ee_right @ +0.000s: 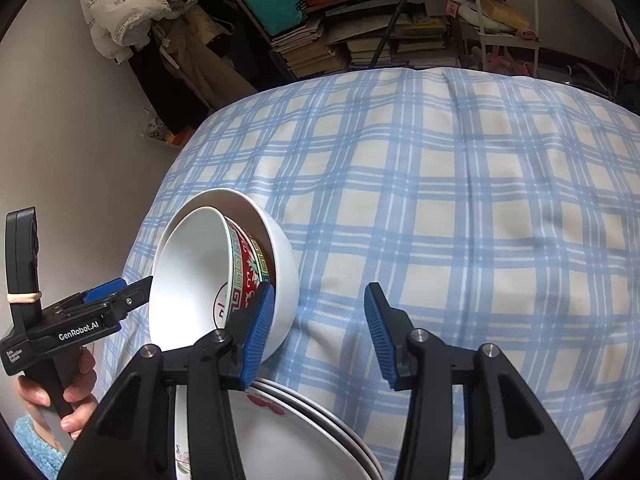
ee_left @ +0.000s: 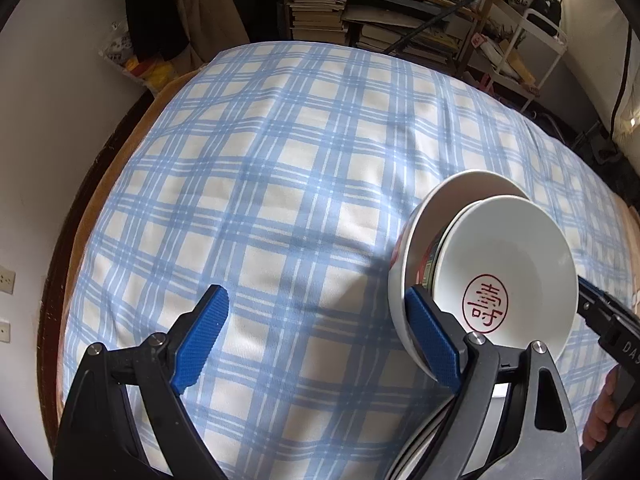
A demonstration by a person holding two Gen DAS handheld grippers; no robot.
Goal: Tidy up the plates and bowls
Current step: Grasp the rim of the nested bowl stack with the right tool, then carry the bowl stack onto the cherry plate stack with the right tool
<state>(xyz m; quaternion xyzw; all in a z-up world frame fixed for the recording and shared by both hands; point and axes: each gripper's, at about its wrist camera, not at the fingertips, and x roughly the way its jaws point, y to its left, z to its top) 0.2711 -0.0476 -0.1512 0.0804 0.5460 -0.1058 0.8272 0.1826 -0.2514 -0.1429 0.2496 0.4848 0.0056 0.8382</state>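
Two bowls are nested: a patterned bowl (ee_right: 244,276) with a red mark in its well sits inside a plain white bowl (ee_right: 280,264). The pair is tipped steeply on its side, leaning at the far edge of a stack of plates (ee_right: 304,432) on the checked cloth (ee_right: 460,220).

The left gripper (ee_left: 316,336) stands wide. Its right pad (ee_left: 430,336) lies against the white bowl's outer wall near the rim; its left pad is over bare cloth, so nothing is clamped.

The right gripper (ee_right: 316,332) has its jaws part-way apart. Its left pad (ee_right: 258,332) sits at the white bowl's wall, the other pad is clear to the right, and only cloth lies between them. It holds nothing.

Judging by this, the sorting is well along: plates are stacked and the bowls are nested. What seems left is to bring the tilted bowls upright and set them flat, on the plates or beside them. The rest of the cloth in view is bare, so no other dishes appear to wait.
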